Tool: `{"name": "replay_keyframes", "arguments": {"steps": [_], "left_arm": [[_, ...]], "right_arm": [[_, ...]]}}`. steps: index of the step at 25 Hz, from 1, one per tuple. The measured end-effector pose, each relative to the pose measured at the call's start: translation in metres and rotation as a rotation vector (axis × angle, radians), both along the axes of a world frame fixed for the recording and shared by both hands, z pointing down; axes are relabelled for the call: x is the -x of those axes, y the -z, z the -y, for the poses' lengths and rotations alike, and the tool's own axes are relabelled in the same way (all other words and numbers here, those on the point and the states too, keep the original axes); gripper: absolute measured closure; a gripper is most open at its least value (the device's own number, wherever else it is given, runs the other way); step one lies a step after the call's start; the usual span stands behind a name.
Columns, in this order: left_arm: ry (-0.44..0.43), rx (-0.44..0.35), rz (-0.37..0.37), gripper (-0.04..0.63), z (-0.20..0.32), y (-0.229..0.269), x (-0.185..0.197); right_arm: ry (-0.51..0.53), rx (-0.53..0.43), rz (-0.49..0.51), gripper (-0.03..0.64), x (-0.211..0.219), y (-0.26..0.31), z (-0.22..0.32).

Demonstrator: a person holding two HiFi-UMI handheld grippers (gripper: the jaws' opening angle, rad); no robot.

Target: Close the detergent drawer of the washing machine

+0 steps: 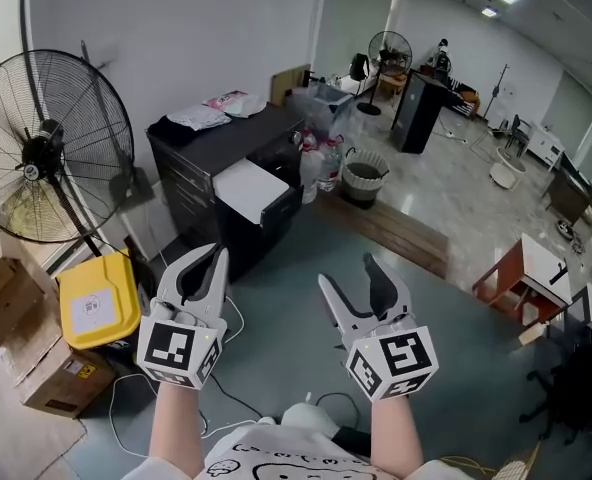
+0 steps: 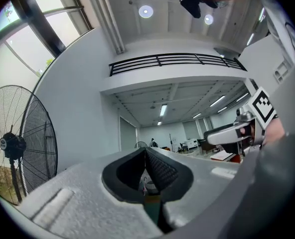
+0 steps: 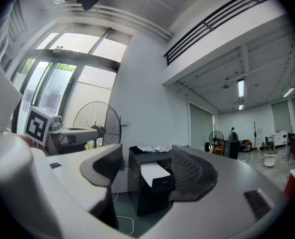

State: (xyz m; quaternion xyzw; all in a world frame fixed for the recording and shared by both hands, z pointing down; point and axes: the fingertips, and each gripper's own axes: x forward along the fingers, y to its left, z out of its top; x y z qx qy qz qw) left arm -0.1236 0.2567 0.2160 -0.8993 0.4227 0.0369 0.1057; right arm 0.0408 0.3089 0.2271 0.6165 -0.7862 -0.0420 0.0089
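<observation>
A black washing machine stands against the wall beyond both grippers, and its white detergent drawer sticks out of the front. The right gripper view shows the same machine and drawer straight ahead, some way off. My left gripper is held in the air at the lower left, short of the machine, with its jaws shut on nothing. My right gripper hangs beside it with the jaws open and nothing between them. Neither gripper touches the machine.
A large standing fan is at the left, with a yellow container and cardboard boxes below it. Cables lie on the floor. A bin, a low wooden platform and a red-legged table are to the right.
</observation>
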Motion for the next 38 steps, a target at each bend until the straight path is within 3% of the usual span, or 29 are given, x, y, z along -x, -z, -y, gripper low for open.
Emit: {"name": "replay_keyframes", "arguments": {"steps": [5,11,15,30,38], "left_arm": [[0.005,0.010,0.004,0.578,0.013,-0.007,0.006],[0.033,0.029,-0.002,0.578,0.041,-0.015,0.009],[0.059,0.040,-0.001,0.578,0.071,-0.021,0.006],[0.146,0.069,0.022,0.578,0.230,-0.024,-0.064],[0.221,0.087,0.010,0.578,0.300,-0.035,-0.089]], "right_arm": [[0.014,-0.012,0.019,0.325,0.005,-0.001,0.016],[0.050,0.036,0.070,0.325,0.005,-0.013,0.048],[0.049,0.068,0.047,0.325,-0.004,-0.026,0.083],[0.108,0.116,-0.002,0.325,-0.079,-0.044,0.261],[0.171,0.188,0.086,0.325,-0.114,-0.075,0.349]]}}
